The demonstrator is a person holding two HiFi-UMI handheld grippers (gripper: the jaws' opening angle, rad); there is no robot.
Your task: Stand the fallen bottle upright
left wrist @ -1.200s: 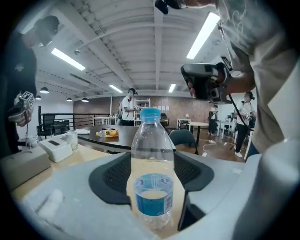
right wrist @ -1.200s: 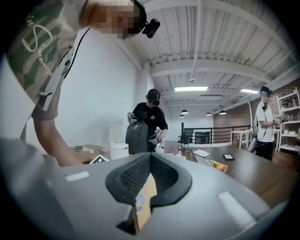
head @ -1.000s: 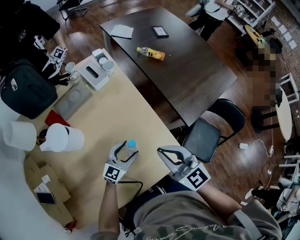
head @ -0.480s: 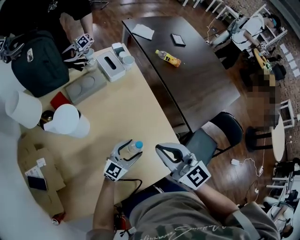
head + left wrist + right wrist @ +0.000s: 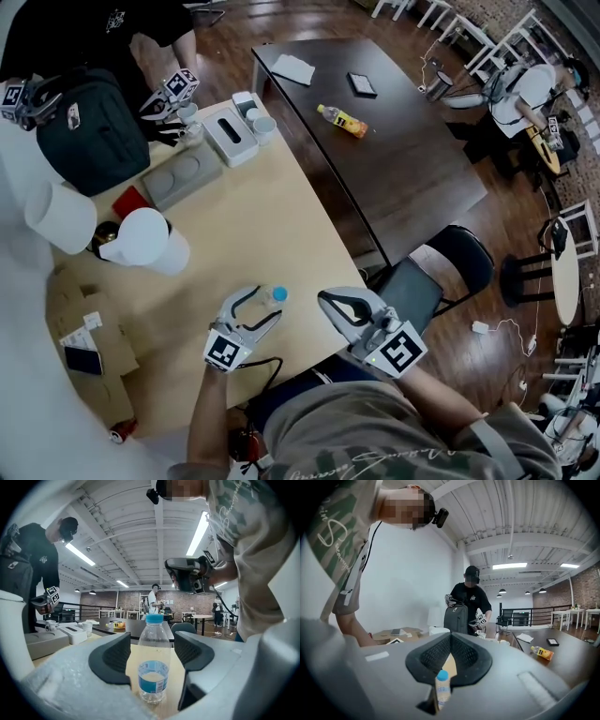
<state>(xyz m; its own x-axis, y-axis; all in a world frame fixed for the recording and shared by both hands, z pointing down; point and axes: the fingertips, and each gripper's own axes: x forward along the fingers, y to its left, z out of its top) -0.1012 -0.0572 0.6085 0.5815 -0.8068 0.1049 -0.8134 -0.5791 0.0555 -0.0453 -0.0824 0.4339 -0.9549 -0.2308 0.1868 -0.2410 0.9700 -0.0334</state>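
Observation:
A clear bottle (image 5: 274,297) with a blue cap stands upright on the pale table (image 5: 253,225), near its front edge. In the left gripper view the bottle (image 5: 152,667) is between the jaws, with a gap showing on each side. My left gripper (image 5: 263,306) (image 5: 152,644) is open around it. My right gripper (image 5: 328,302) (image 5: 450,638) is shut and holds nothing. It hovers just right of the bottle, off the table's edge. From its camera the bottle (image 5: 442,691) shows low down, beyond the closed pads.
A yellow-labelled bottle (image 5: 342,120) lies on the dark table (image 5: 412,178). White cups (image 5: 141,239), a grey tray (image 5: 178,173) and a tissue box (image 5: 230,136) sit farther back. Another person with grippers (image 5: 173,94) stands by a black backpack (image 5: 89,127). A black chair (image 5: 441,272) is at right.
The head view has swung, so the tables sit differently in frame. The bottle stays upright between the left jaws. The right gripper holds its place beside it.

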